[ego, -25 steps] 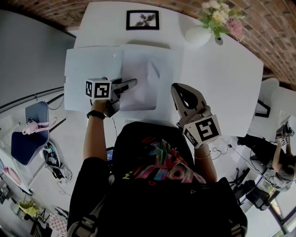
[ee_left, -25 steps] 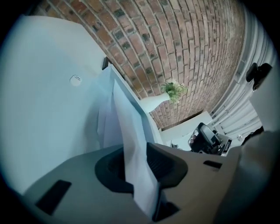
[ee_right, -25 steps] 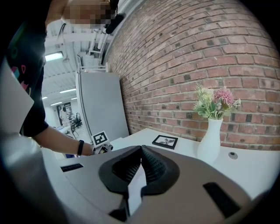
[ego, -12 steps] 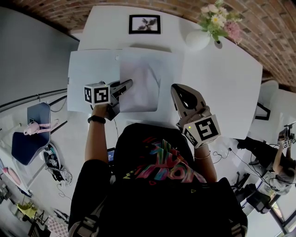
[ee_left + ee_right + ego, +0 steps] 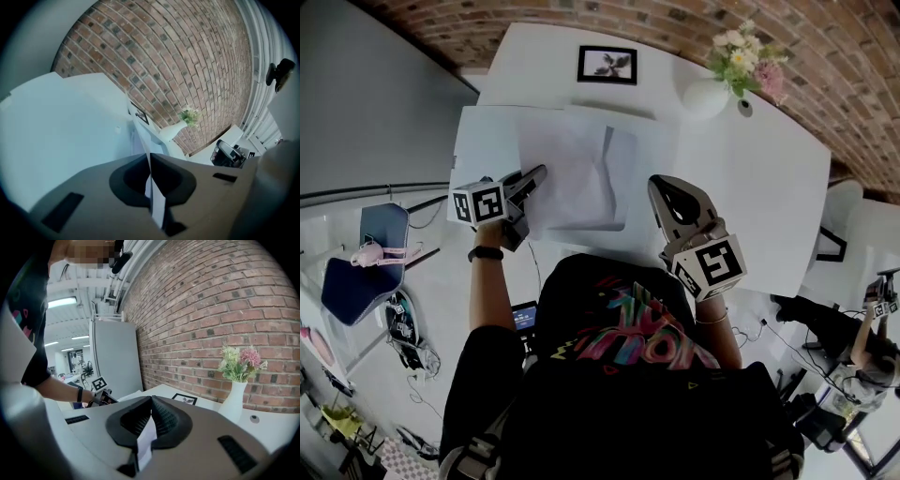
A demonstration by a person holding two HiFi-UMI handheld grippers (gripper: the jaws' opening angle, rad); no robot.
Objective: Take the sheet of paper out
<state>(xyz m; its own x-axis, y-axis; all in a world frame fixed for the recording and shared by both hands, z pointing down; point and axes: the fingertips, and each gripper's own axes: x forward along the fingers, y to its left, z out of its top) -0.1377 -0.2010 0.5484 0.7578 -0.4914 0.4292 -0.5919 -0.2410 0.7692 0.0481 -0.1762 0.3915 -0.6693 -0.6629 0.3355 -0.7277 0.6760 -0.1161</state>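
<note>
A creased white sheet of paper (image 5: 577,178) lies over a wide white folder (image 5: 487,141) on the white table (image 5: 750,169). My left gripper (image 5: 540,172) is shut on the sheet's left edge. In the left gripper view the thin paper (image 5: 157,206) runs upright between the closed jaws of that gripper (image 5: 150,158). My right gripper (image 5: 656,183) hovers at the folder's right part. It is shut, and in the right gripper view a white strip (image 5: 146,439) is pinched between the jaws of this gripper (image 5: 151,400). Whether that strip belongs to the folder I cannot tell.
A white vase (image 5: 703,94) with flowers (image 5: 745,47) and a black picture frame (image 5: 607,64) stand at the table's far side against the brick wall. A blue chair (image 5: 356,272) stands on the floor at the left.
My left gripper has shut on the sheet's edge and moved left with it. The sheet has slid left across the folder. The right gripper has hardly shifted.
</note>
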